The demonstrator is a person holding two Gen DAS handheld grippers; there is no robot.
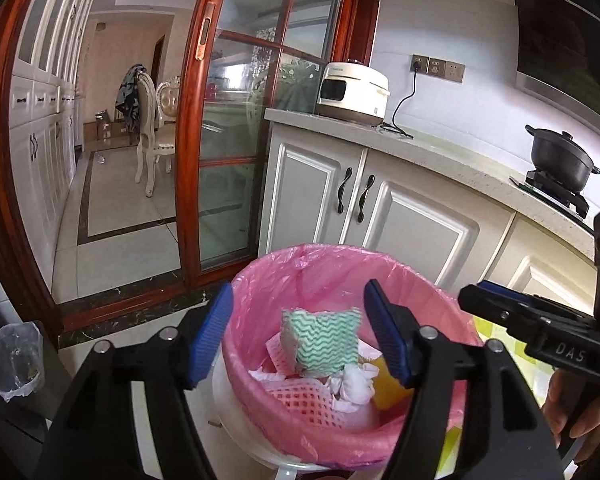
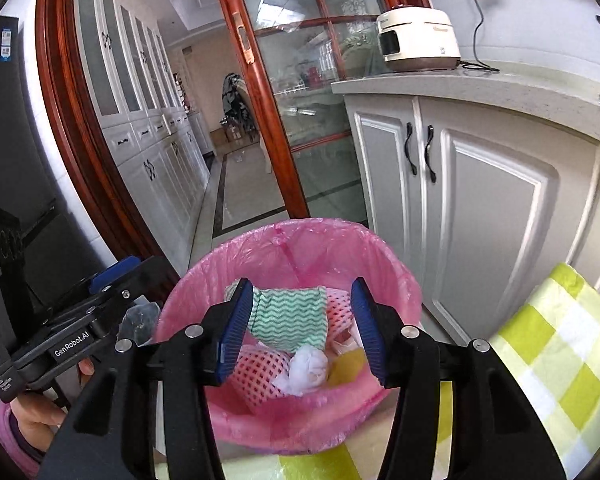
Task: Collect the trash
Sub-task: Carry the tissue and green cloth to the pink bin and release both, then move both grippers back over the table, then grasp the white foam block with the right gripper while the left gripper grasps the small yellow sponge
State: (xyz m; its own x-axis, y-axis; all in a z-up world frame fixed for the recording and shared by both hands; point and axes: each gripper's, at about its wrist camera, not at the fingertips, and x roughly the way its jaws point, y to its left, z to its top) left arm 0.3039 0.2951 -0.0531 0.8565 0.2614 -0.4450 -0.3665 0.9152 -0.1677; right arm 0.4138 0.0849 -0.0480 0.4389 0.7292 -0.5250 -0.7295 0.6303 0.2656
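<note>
Two ribbed blue-padded grippers' fingers apart, left (image 1: 298,334), right (image 2: 302,330), over round pink-lined bin (image 1: 260,280), wavy-patterned green cloth (image 1: 324,340) inside

Left gripper (image 1: 298,334) fingers apart, empty, right gripper (image 2: 302,326) fingers apart, empty, both angled downward

Bin liner (image 1: 260,280) is translucent pink. Inside it: cloth (image 1: 324,340) white with green zigzag stripes, foam net (image 1: 300,396) pink-and-white mesh below the cloth, crumpled tissue (image 1: 356,386) white, yellow piece (image 1: 388,396) right of the tissue. Both claws black with blue ribbed pads (image 1: 212,336). Right of the bin, checked cloth (image 2: 556,344) in lime green and white. Behind the bin: cabinet doors (image 1: 312,196) pale grey-white with black handles, door frame (image 1: 192,140) reddish-brown wood. Cooker (image 1: 354,92) cream with brown base; pot (image 1: 562,158) black.
</note>
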